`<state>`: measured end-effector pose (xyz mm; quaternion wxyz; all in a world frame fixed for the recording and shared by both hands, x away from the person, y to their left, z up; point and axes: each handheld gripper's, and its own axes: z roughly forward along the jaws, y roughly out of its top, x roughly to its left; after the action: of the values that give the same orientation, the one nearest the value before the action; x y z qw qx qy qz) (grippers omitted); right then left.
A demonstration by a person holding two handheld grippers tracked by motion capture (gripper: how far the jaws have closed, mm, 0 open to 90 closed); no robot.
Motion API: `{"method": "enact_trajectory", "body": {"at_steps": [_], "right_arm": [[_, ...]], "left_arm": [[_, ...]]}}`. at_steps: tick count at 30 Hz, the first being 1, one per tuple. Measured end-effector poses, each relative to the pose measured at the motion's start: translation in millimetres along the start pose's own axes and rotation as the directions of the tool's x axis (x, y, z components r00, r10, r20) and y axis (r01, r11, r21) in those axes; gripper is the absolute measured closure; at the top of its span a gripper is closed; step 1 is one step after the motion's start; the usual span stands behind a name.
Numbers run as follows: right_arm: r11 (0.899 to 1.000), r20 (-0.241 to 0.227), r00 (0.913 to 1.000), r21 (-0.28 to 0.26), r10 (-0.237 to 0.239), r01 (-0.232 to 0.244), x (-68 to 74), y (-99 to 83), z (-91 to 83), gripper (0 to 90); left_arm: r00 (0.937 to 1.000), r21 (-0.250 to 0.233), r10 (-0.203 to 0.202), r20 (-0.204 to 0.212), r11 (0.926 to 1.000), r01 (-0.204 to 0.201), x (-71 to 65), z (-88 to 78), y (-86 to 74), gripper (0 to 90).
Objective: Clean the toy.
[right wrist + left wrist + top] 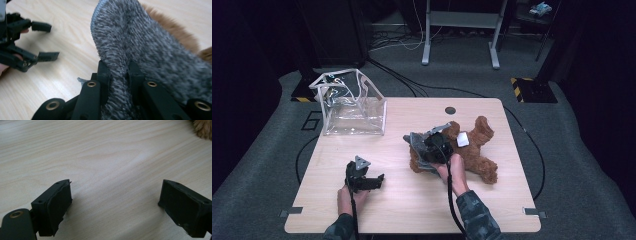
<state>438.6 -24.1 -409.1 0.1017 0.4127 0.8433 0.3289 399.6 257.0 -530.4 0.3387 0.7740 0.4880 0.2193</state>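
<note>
A brown teddy bear (474,147) lies on its back at the table's right of centre, with a white tag (462,139) on its chest. A grey knitted garment (140,42) covers its left part (419,142). My right gripper (119,75) is shut on a fold of this grey knit, the fabric pinched between both pads; brown fur (175,30) shows behind it. My left gripper (374,182) rests on the wood near the front left, jaws wide open with bare tabletop between the pads (60,205). A tuft of brown fur (203,128) shows at the top right of the left gripper view.
A clear plastic bag (349,102) with white edging stands open at the table's back left corner. A dark round hole (450,110) sits in the light wood table (412,210) near the back edge. Cables and desk legs lie on the grey carpet beyond.
</note>
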Motion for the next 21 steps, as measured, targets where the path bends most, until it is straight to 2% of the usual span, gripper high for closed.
{"method": "enact_trajectory", "body": {"at_steps": [7,13,16,17,19,21], "right_arm": [[0.999,-0.032,0.9995,0.049,-0.007,0.009,11.6,-14.3,19.0,77.0],[0.995,-0.055,0.9984,0.095,0.012,-0.007,16.7,-31.1,38.0,77.0],[0.994,-0.056,0.998,0.11,0.03,-0.024,15.1,-40.7,46.1,76.9],[0.993,-0.061,0.9969,0.109,0.049,-0.042,15.4,-43.1,48.3,76.9],[0.991,-0.063,0.996,0.121,0.063,-0.055,14.2,-45.0,45.8,76.9],[0.995,-0.07,0.9966,0.095,0.043,-0.036,12.4,-42.8,38.8,76.8]], "left_arm": [[1.0,0.006,0.002,0.004,1.0,-0.002,0.3,-0.5,0.2,10.7],[1.0,0.005,0.002,0.004,1.0,-0.002,0.3,-0.4,0.2,10.7],[1.0,0.005,0.002,0.005,1.0,-0.002,0.3,-0.4,0.2,10.7],[1.0,0.005,0.003,0.004,1.0,-0.003,0.3,-0.4,0.2,10.7],[1.0,0.002,0.002,0.001,1.0,-0.002,0.1,-0.1,0.2,10.8],[1.0,0.0,0.002,0.0,1.0,-0.002,0.1,0.1,0.2,10.9]]}}
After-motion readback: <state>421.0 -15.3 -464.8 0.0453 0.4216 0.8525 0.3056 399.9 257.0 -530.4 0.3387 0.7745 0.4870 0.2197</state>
